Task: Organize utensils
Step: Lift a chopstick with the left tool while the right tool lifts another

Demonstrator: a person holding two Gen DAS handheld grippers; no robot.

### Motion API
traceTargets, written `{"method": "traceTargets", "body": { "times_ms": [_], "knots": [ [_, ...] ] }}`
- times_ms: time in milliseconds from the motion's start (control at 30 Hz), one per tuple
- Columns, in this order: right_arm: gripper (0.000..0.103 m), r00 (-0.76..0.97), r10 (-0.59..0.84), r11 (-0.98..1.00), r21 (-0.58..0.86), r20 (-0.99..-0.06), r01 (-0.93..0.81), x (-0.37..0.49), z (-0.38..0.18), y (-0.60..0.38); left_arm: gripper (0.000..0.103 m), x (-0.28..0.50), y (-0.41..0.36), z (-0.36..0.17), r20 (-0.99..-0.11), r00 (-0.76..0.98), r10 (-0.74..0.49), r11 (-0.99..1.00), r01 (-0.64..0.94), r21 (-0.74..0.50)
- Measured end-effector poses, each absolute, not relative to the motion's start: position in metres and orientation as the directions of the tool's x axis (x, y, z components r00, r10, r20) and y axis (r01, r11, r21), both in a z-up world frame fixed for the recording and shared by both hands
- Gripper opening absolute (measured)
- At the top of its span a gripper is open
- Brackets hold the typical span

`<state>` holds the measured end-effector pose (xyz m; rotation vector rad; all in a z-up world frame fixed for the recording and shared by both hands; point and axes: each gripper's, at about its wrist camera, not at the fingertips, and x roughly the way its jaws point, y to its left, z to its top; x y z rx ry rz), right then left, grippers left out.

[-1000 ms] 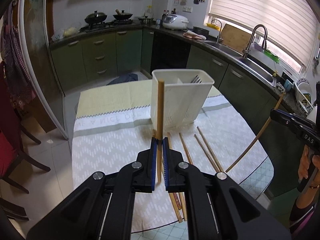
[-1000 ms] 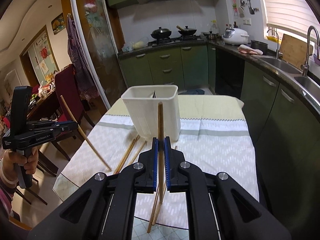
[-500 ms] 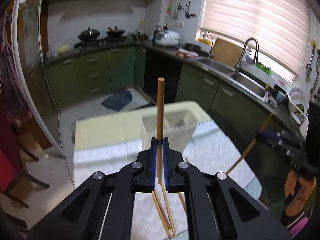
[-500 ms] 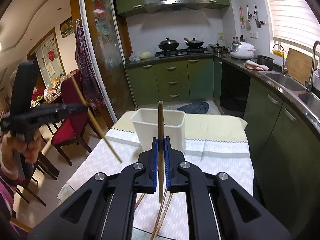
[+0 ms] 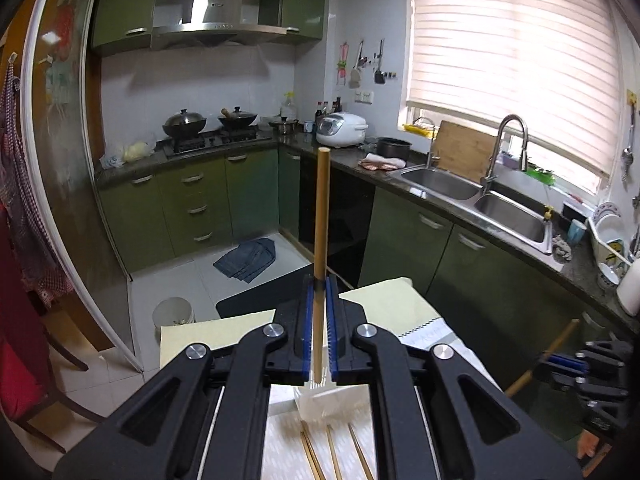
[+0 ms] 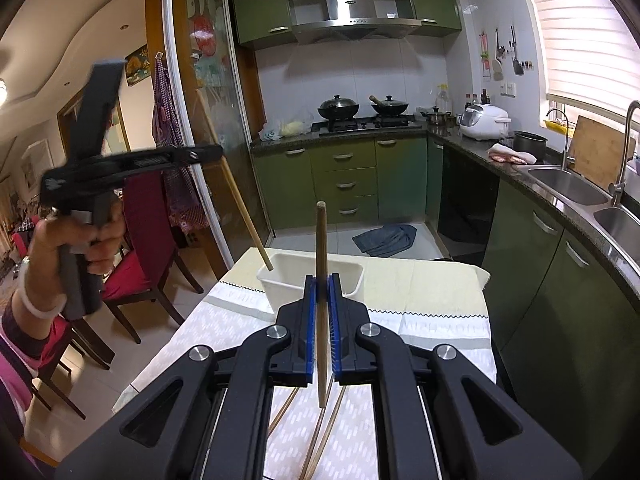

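Both tongs raised, each carrying one chopstick up from the desk

Left tongs (image 5: pixel 319 322): lifted well above the patterned-cloth desk (image 6: pixel 432 316); their pale wooden chopstick (image 5: pixel 321 240), earlier seen against the white rectangular plastic utensil holder (image 6: pixel 308 280), now stands against the green cabinets and dark counter, and the holder has sunk to the bottom of the left wrist view, mostly hidden behind the tongs. Right tongs (image 6: pixel 321 320): raised less; their darker brown wooden chopstick (image 6: pixel 321 280) now tops out above the holder's far rim. In the right wrist view the left chopstick's lower tip, formerly near the cloth, now hangs at the holder's left rim. Loose chopsticks (image 5: pixel 332 456) show only at the frame bottom.
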<state>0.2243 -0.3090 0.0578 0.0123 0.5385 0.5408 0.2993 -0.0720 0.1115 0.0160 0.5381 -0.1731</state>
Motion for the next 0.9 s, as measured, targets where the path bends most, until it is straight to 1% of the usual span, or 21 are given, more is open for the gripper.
{"method": "traceTargets", "body": {
  "times_ms": [200, 400, 533, 633, 667, 733, 767, 800, 900],
  "knots": [
    [0.007, 0.725, 0.493, 0.861, 0.148, -0.480, -0.487, 0.234, 0.064, -0.307, 0.006, 0.328, -0.076, 0.074, -0.580, 0.800, -0.157, 0.985, 0.165, -0.039],
    [0.007, 0.749, 0.504, 0.857, 0.141, -0.430, -0.496, 0.243, 0.090, -0.301, 0.006, 0.342, -0.080, 0.030, -0.656, 0.739, -0.154, 0.984, 0.177, -0.031],
    [0.007, 0.778, 0.498, 0.864, 0.142, -0.382, -0.483, 0.257, 0.115, -0.297, 0.006, 0.342, -0.075, 0.018, -0.674, 0.721, -0.163, 0.982, 0.182, -0.043],
    [0.007, 0.793, 0.498, 0.866, 0.148, -0.351, -0.478, 0.271, 0.132, -0.292, 0.006, 0.336, -0.069, 0.022, -0.666, 0.728, -0.162, 0.983, 0.179, -0.043],
    [0.007, 0.798, 0.497, 0.867, 0.149, -0.342, -0.476, 0.276, 0.137, -0.291, 0.008, 0.334, -0.067, 0.023, -0.663, 0.731, -0.162, 0.983, 0.179, -0.043],
    [0.007, 0.813, 0.482, 0.876, 0.144, -0.326, -0.461, 0.289, 0.145, -0.285, 0.016, 0.331, -0.064, 0.026, -0.660, 0.735, -0.156, 0.984, 0.176, -0.037],
    [0.007, 0.816, 0.476, 0.879, 0.144, -0.327, -0.455, 0.297, 0.148, -0.282, 0.026, 0.329, -0.063, 0.026, -0.659, 0.736, -0.154, 0.984, 0.174, -0.036],
    [0.007, 0.819, 0.469, 0.883, 0.144, -0.332, -0.447, 0.305, 0.149, -0.278, 0.030, 0.328, -0.062, 0.026, -0.658, 0.738, -0.152, 0.985, 0.171, -0.037],
    [0.007, 0.824, 0.444, 0.896, 0.141, -0.351, -0.422, 0.331, 0.142, -0.268, 0.030, 0.325, -0.058, 0.026, -0.659, 0.735, -0.158, 0.985, 0.168, -0.049]
  ]
}}
